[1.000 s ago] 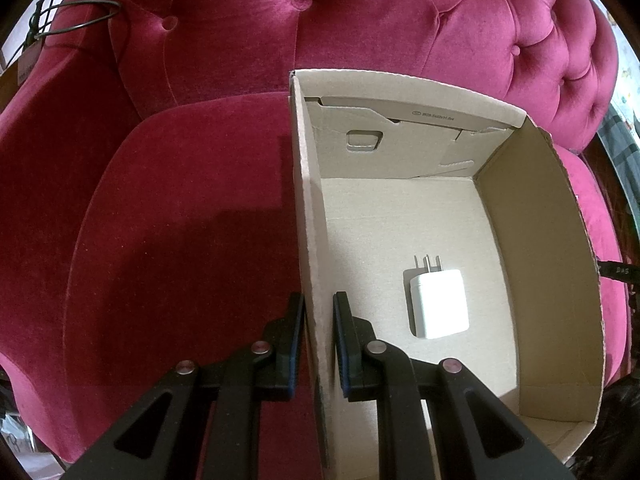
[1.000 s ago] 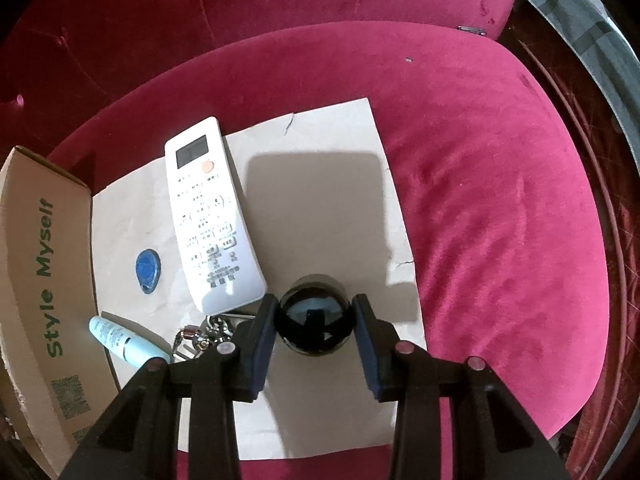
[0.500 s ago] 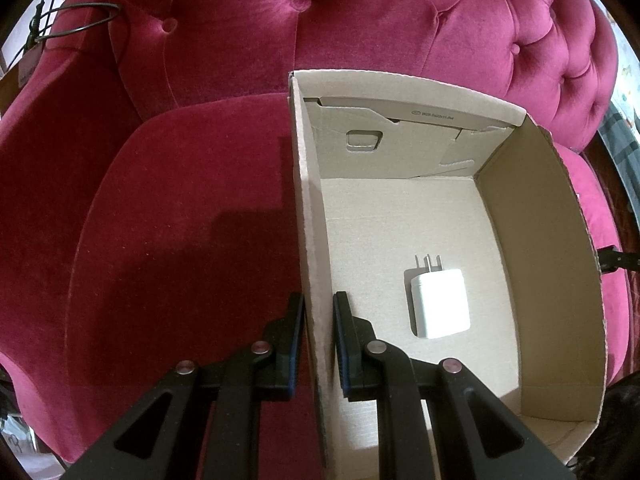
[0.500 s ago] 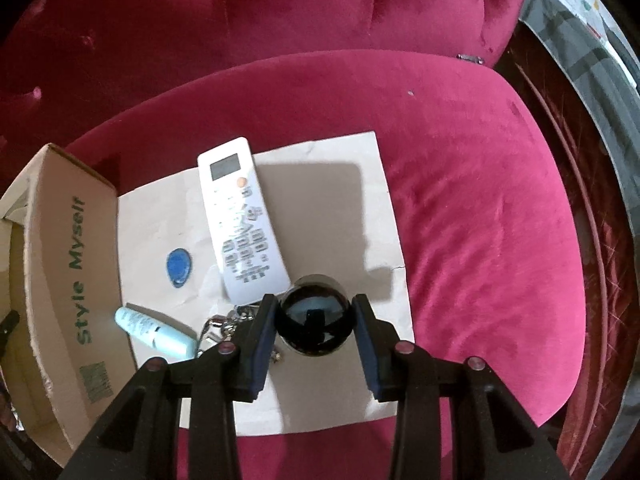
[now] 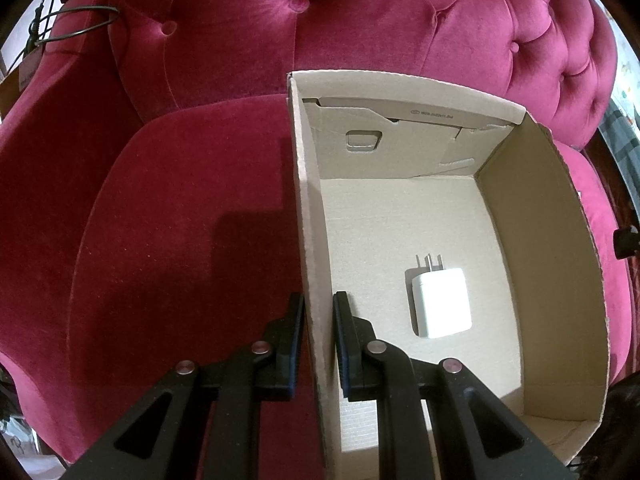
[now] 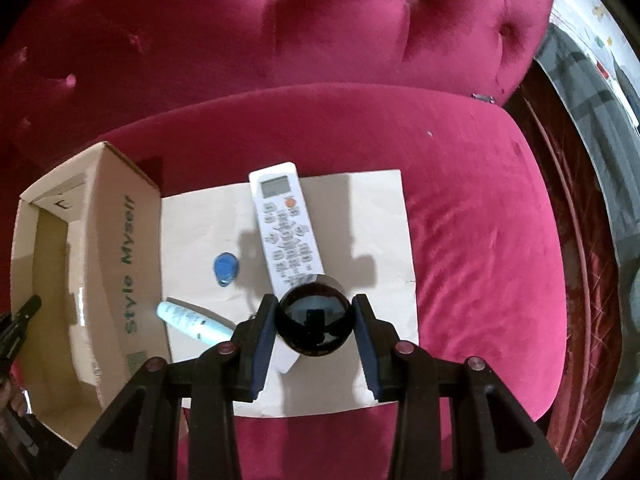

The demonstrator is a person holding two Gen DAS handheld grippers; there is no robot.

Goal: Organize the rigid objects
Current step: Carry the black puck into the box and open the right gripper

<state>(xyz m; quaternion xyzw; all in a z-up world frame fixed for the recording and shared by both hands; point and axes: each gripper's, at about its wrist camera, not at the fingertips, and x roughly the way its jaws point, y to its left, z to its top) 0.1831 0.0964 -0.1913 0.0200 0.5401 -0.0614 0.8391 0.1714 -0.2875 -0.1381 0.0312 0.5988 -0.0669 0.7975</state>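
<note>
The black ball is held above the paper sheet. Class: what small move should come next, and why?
Probably carry the black ball, gripped by the right hand-held gripper, leftward over the open cardboard box; the left hand-held gripper clamps its wall, and a white charger already lies inside.

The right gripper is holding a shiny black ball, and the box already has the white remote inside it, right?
Not quite. The right gripper does hold the shiny black ball, but the left wrist view shows the box holds a white charger plug. In the right wrist view the white remote lies on the paper sheet outside.
</note>
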